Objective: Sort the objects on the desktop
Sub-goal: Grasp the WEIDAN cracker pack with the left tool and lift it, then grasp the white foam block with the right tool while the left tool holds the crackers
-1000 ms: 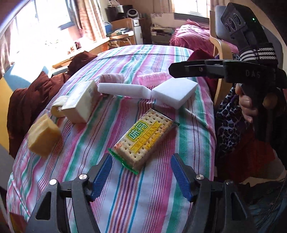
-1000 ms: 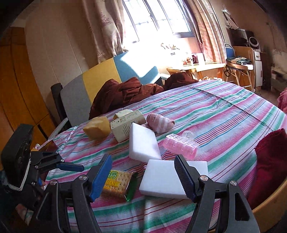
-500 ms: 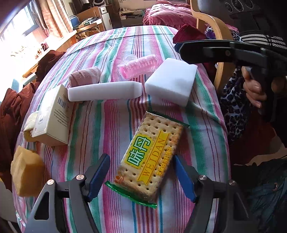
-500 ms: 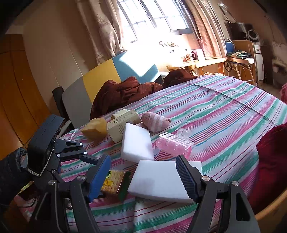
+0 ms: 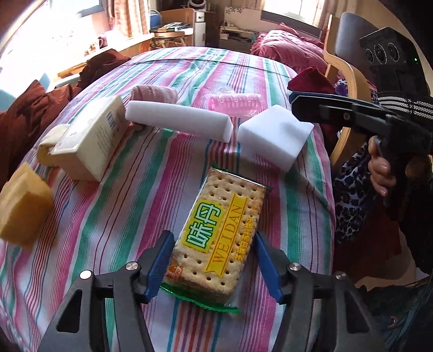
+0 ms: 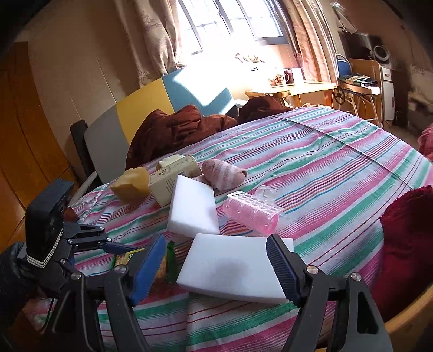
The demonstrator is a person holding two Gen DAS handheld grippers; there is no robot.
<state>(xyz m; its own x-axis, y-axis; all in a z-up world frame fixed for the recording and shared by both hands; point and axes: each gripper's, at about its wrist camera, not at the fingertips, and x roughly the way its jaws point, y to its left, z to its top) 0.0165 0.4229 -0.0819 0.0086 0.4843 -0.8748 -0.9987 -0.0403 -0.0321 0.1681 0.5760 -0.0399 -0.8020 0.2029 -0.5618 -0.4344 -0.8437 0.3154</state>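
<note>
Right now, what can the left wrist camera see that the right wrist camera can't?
Only the left wrist view shows the cracker packet's printed front, lying between the open left gripper, and the hand holding the other gripper. Only the right wrist view shows the window, the yellow and blue chair and the open right gripper over a white foam block. Both show the striped cloth, the pink hair roller and the cardboard box.

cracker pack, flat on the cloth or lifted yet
Flat. The cracker pack lies label up on the striped cloth, between the open left tool fingers.
</note>
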